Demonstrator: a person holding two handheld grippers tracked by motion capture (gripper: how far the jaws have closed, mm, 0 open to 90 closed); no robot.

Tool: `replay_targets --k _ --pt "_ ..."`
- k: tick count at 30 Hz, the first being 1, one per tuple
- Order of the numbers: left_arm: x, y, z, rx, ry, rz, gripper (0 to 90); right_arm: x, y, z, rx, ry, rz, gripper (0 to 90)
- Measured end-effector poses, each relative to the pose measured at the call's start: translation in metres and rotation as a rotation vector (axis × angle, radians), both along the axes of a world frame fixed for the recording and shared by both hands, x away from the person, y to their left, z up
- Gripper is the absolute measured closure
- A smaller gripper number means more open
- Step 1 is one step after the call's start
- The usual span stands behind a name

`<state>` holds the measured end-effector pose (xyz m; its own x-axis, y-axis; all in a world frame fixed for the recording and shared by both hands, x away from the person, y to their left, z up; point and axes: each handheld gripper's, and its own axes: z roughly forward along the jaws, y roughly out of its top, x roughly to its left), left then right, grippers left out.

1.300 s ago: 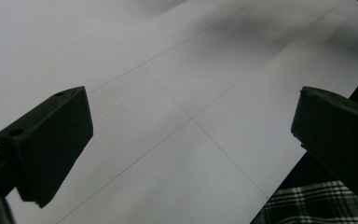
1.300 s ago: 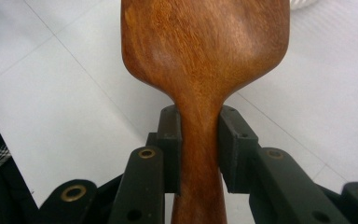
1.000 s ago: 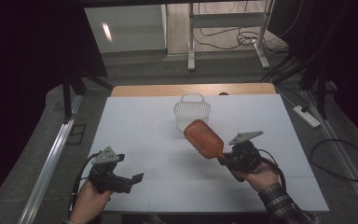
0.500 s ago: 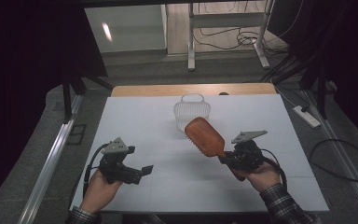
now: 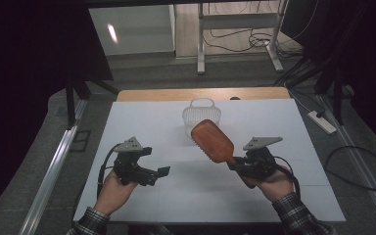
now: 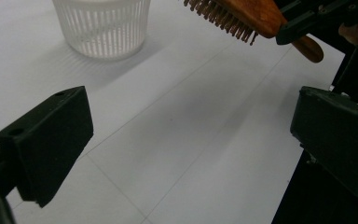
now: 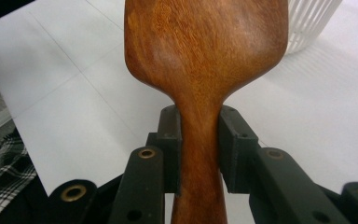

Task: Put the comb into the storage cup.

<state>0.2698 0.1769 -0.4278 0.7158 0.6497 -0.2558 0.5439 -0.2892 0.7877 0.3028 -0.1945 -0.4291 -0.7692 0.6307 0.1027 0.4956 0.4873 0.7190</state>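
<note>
Up off the white table (image 5: 284,196), the wooden hairbrush (image 5: 213,141) is clamped by its handle between the right gripper's (image 5: 238,165) 2 jaws, bristles facing down, its head just in front of the white slatted basket (image 5: 201,116). Well apart, the left gripper (image 5: 160,172) holds nothing, jaws spread wide.

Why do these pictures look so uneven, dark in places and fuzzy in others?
High view: the white table is lit while the surroundings fall into darkness, with a glare spot on the floor beyond. Left gripper view: the near black tongs are soft, and the white basket casts a faint shadow. Right gripper view: the wooden hairbrush looms close, with a pale sheen.
</note>
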Motion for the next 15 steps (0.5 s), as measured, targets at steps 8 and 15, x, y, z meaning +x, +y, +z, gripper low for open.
replay_targets --k 8,15 --pt "0.011 -0.012 0.002 0.002 0.008 -0.021 0.0 -0.003 0.003 0.003 0.027 -0.016 0.009 72.5" --pt "0.021 -0.019 0.004 -0.028 0.028 -0.043 0.0 -0.005 0.006 0.003 0.034 -0.021 0.016 72.4"
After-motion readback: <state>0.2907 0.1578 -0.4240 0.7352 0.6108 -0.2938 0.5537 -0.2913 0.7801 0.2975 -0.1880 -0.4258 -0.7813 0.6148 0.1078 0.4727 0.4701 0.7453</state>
